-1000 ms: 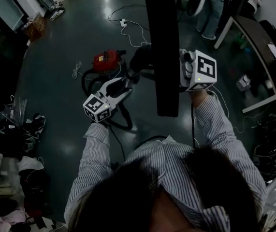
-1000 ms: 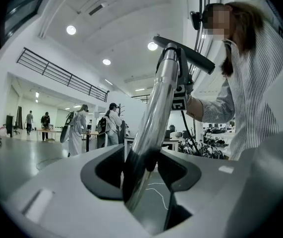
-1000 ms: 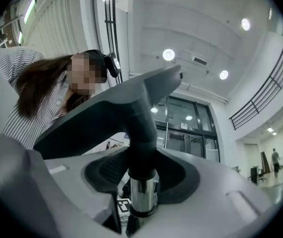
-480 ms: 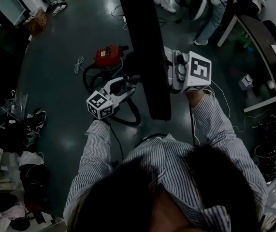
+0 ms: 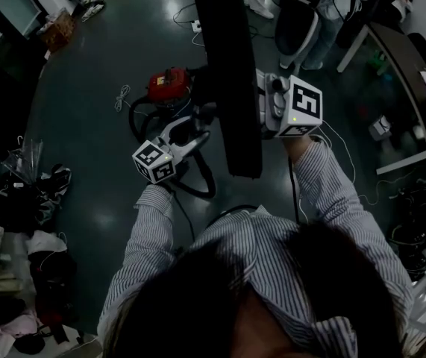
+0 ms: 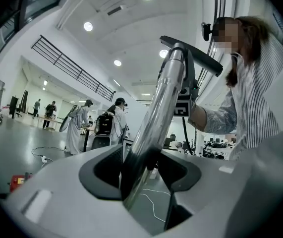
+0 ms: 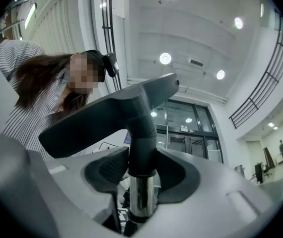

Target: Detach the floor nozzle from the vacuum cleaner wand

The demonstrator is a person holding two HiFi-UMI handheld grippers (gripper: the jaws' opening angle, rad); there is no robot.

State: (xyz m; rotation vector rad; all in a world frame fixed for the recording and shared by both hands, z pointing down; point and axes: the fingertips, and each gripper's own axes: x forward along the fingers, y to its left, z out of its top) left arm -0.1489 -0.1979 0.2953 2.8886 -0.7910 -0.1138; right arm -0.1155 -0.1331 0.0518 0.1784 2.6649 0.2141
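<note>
Now, with the floor nozzle [image 5: 227, 73] held up before us, not yet off the wand [image 6: 162, 103], we should pull straight along the tube, never sideways — left tongs [image 6: 141, 170] clamped on the wand, right tongs [image 7: 141, 170] clamped on the nozzle's neck.

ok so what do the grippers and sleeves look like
The left gripper and right gripper are pale grey plastic with black pads. Each carries a white cube with black square markers and trails a thin black cable. The sleeves are white with dark stripes.
</note>
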